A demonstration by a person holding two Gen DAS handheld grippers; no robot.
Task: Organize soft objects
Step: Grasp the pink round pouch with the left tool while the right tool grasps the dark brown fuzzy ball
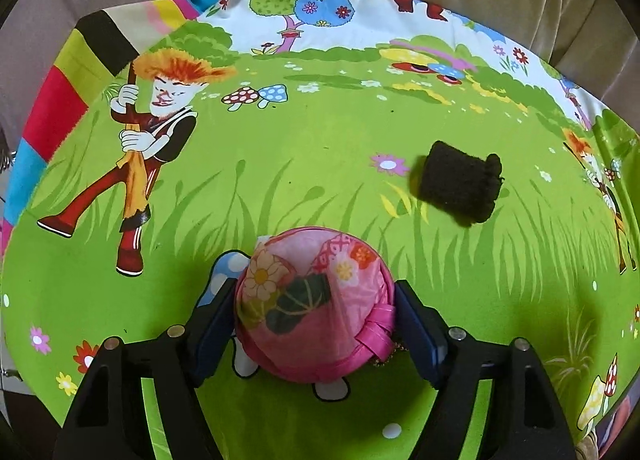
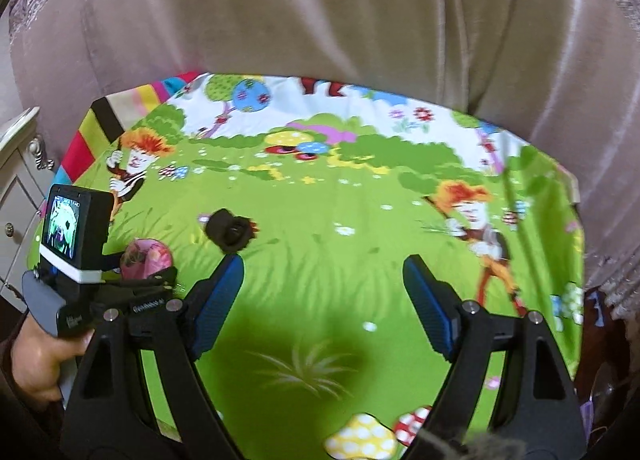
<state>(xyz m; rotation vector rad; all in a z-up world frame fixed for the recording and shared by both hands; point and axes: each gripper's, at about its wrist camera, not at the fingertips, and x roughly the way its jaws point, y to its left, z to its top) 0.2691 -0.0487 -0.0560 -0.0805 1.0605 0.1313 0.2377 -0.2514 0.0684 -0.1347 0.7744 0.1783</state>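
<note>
Left claw (image 1: 314, 330) points steeply down at the surface (image 1: 320, 148), with a round pink floral pouch (image 1: 314, 304) between its blue pads. The pad on the picture's left (image 1: 214, 328) lies against the pouch's side, while a thin gap shows at the other pad, so whether the pouch is truly clamped cannot be told. The pouch sits low over the bright green cartoon-print cloth (image 1: 280, 132) covering the surface. From the right wrist view, the same pouch (image 2: 146, 258) shows past the left tool's small screen, and a person's hand (image 2: 38, 356) wraps the grey handle at the lower left edge.

Right claw (image 2: 323, 292) stands wide apart with only green cloth (image 2: 320, 260) between its fingers, tilted down toward the surface, its shadow falling on the print just ahead.

Farther out, a dark brown knitted soft piece (image 1: 460, 182) lies on the cloth, well apart from the pouch and to its right in the left wrist view; the right wrist view shows it (image 2: 230, 232) just beyond the right claw's left finger, blurred. Beyond the far edge of the surface hangs a beige curtain (image 2: 320, 20). A white cabinet (image 2: 16, 188) stands at the left.
</note>
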